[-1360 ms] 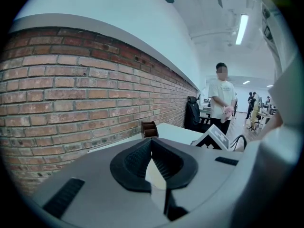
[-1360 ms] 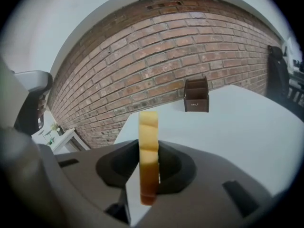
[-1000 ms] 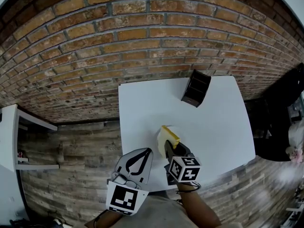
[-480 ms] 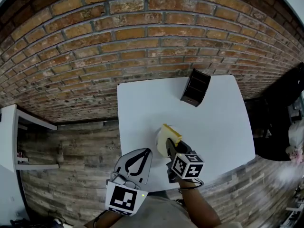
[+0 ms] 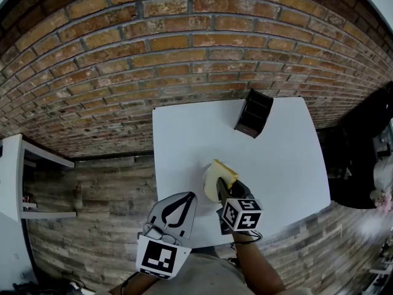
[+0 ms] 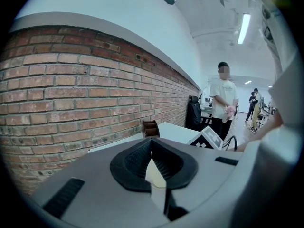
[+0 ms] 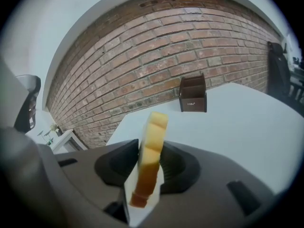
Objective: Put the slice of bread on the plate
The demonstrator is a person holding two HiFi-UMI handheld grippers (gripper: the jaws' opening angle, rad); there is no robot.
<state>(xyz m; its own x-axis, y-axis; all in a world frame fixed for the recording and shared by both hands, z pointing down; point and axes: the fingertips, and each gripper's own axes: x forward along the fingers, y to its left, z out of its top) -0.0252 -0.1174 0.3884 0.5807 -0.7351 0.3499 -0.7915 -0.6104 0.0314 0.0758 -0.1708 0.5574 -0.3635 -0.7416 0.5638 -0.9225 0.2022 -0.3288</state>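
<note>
A yellow slice of bread [image 5: 225, 172] stands on edge over the round pale plate [image 5: 208, 185] near the white table's front edge. My right gripper [image 5: 228, 188] reaches in from the near side. Its jaws have just been opening a little, with the slice still between them. In the right gripper view the bread [image 7: 156, 127] rises upright between the two dark pads, and my right gripper [image 7: 150, 151] presses on both its faces. My left gripper [image 5: 188, 198] hangs shut and empty just left of the plate, off the table's front corner; its tips [image 6: 152, 140] meet in the left gripper view.
A dark brown open holder [image 5: 253, 114] stands at the table's far side, near the brick wall [image 5: 184, 48]. A white shelf [image 5: 15, 177] stands at the far left. People stand in the room behind, seen in the left gripper view [image 6: 223, 99].
My right gripper has shifted slightly to the right with the bread, which now leans a bit further over the plate. The left gripper has not moved.
</note>
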